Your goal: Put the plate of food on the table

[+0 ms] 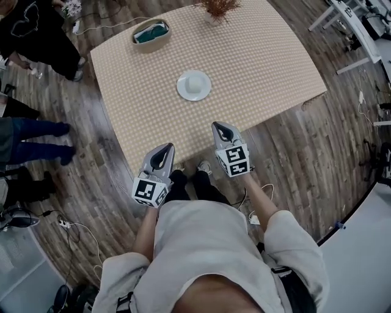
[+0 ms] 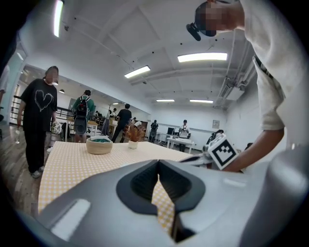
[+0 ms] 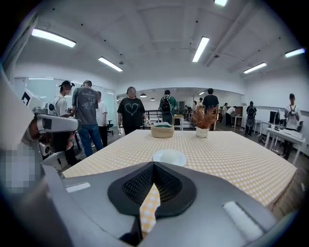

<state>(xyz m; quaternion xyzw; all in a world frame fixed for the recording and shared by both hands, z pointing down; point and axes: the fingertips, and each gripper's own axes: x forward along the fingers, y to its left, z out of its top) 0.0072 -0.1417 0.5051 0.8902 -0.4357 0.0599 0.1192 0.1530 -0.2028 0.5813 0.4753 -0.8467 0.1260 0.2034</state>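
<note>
A white plate of pale food [image 1: 193, 85] [image 3: 169, 157] rests in the middle of the table [image 1: 263, 67], which has a yellow checked cloth. Both grippers hang over the table's near edge, well short of the plate. My left gripper [image 1: 166, 150] [image 2: 158, 169] is shut with nothing between its jaws. My right gripper [image 1: 219, 127] [image 3: 153, 170] is shut and empty too, pointing straight at the plate. The left gripper view does not show the plate.
A woven basket with green contents [image 1: 150, 32] [image 3: 162, 130] and a small vase of dried plants [image 1: 219, 7] [image 3: 203, 130] stand at the table's far side. People [image 1: 36, 30] stand left of the table. White desks [image 1: 348, 24] are at the back right; cables [image 1: 79, 232] lie on the wooden floor.
</note>
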